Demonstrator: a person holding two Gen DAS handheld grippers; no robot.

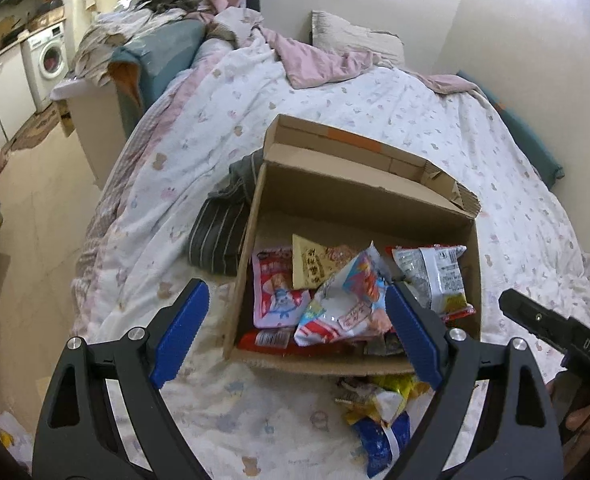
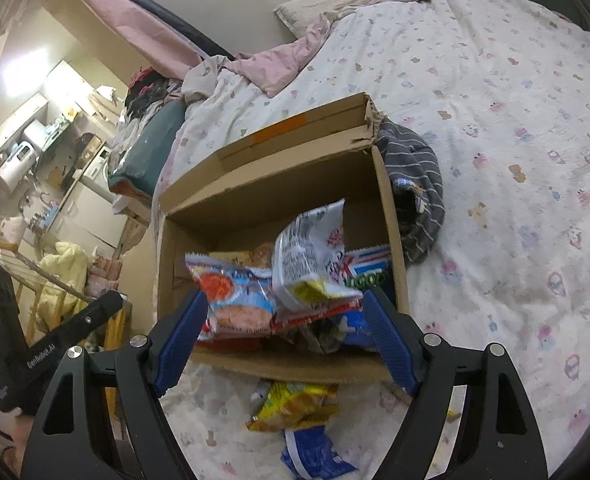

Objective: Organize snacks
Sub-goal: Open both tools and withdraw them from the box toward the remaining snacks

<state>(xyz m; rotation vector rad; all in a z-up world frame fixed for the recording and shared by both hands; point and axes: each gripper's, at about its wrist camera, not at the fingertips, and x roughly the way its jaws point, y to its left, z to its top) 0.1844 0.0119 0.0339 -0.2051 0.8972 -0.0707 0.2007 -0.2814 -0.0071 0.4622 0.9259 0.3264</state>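
An open cardboard box (image 1: pixel 359 196) (image 2: pixel 263 196) sits on the bed. Inside lie several snack packets: a pink one (image 1: pixel 275 296), a yellow one (image 1: pixel 315 264), a white-blue-red bag (image 1: pixel 347 304) (image 2: pixel 239 296) and a white-grey packet (image 1: pixel 435 276) (image 2: pixel 311 248). In front of the box, on the quilt, lie a yellow packet (image 1: pixel 383 396) (image 2: pixel 295 404) and a blue packet (image 1: pixel 383 440) (image 2: pixel 315 456). My left gripper (image 1: pixel 299 332) hovers open over the box's near edge, holding nothing. My right gripper (image 2: pixel 287 340) is open too, above the same edge, with nothing held.
A dark striped garment (image 1: pixel 219 232) (image 2: pixel 419 184) lies against the box's side. The patterned quilt (image 1: pixel 375 100) covers the bed, with a pillow (image 1: pixel 351 36) at the wall. Piled clothes and a washing machine (image 1: pixel 51 56) stand beyond the bed's left edge, past open floor.
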